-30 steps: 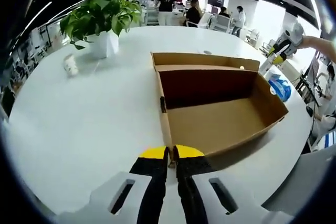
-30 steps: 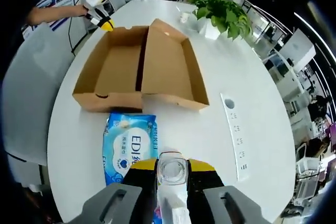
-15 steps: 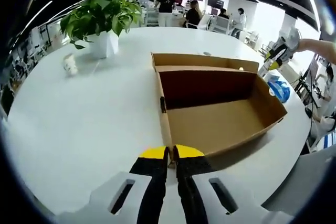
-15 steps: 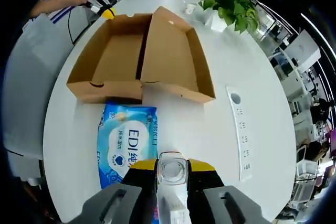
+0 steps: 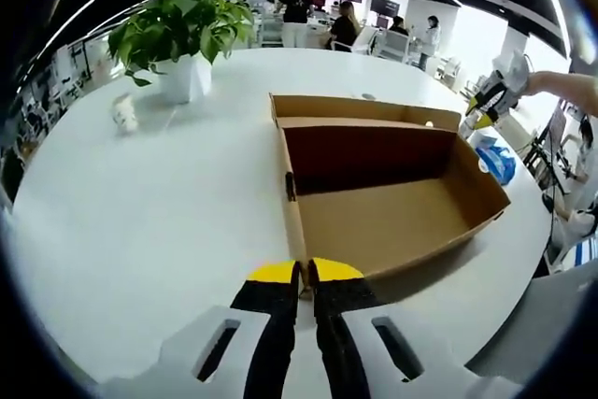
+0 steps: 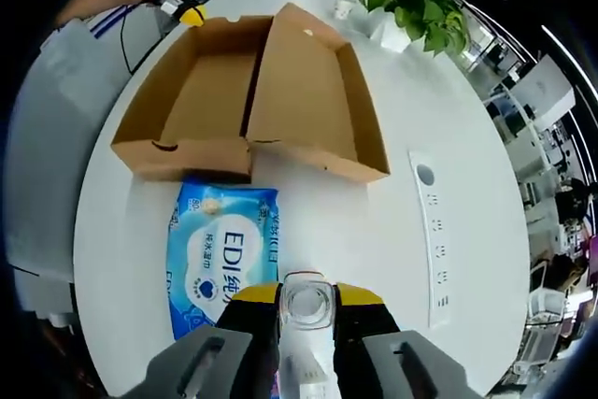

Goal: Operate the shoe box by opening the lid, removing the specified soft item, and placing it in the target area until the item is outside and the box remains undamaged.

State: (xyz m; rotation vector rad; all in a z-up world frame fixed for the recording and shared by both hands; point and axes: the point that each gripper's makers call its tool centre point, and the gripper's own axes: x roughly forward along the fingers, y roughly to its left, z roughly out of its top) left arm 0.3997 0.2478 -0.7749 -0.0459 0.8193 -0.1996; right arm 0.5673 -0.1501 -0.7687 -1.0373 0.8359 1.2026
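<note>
I see the brown cardboard shoe box (image 6: 248, 105) lying open on the white table, its lid folded flat beside the empty tray. The soft item, a blue wet-wipe pack (image 6: 221, 254), lies flat outside, just beside the box's near wall.

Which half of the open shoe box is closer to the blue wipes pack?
The deeper half, the box base, lying on the left in the right gripper view. The blue wipes pack lies just in front of its short end wall, while the shallower lid lies beside it, further right.
</note>
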